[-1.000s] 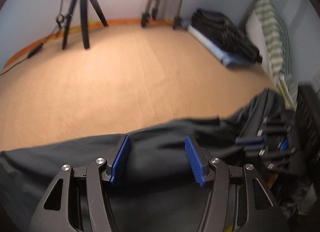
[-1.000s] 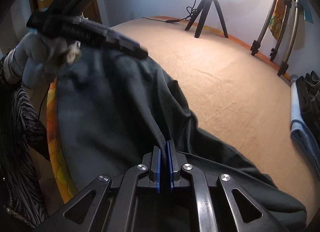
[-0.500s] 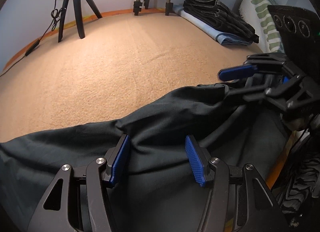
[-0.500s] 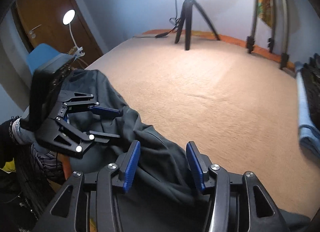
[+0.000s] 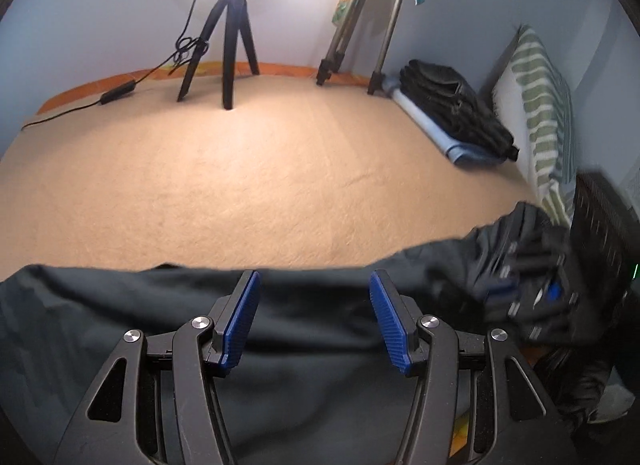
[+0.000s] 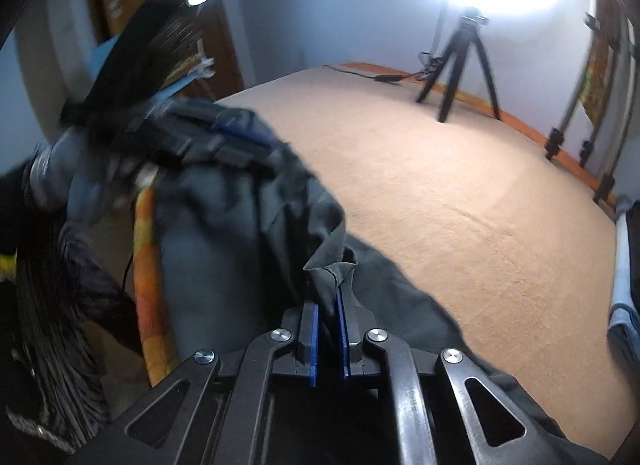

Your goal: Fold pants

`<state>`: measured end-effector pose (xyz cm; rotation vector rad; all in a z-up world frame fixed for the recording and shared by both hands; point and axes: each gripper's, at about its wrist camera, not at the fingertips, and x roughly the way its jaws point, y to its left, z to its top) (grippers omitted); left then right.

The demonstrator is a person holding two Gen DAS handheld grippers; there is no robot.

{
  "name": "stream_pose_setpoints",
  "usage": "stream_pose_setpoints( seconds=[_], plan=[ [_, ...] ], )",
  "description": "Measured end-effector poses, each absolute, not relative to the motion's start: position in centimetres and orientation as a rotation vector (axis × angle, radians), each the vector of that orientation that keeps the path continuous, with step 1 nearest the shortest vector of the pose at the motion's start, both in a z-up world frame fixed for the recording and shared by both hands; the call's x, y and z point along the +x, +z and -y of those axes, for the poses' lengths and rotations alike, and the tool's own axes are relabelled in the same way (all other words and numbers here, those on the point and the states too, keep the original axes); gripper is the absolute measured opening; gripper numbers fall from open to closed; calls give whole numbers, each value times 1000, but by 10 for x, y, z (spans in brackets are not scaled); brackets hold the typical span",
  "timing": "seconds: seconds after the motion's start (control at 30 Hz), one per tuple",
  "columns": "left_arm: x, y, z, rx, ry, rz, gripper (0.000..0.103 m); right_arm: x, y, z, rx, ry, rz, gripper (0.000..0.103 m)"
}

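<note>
Between right gripper (image 6: pixel 328 339) fingers: pants (image 6: pixel 248 233) fold, closing; left gripper (image 5: pixel 315 319) agape, contact unclear.

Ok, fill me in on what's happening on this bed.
A person is folding dark pants on a tan bedspread, with handheld tongs in each hand. The right tongs are closing, with a bunched edge of the fabric between the pads. The left tongs stand open over the cloth, gripping nothing. No fold is laid yet.
</note>
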<state>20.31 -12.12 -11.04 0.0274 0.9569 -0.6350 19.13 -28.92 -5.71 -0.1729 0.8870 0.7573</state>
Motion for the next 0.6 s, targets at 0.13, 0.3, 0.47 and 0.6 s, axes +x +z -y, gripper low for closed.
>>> stream_pose_setpoints(
  seconds=[0.13, 0.3, 0.47, 0.6],
  plan=[
    [200, -118, 143, 90, -668, -962, 56, 179, -70, 277, -242, 785, -914, 11],
    [187, -141, 153, 173, -704, -1035, 56, 172, -71, 278, -250, 841, -912, 29],
    [171, -150, 145, 231, -701, -1045, 56, 177, -63, 292, -184, 867, -894, 35],
    [168, -151, 141, 249, -701, -1041, 56, 187, -63, 299, -159, 835, -892, 36]
  ],
)
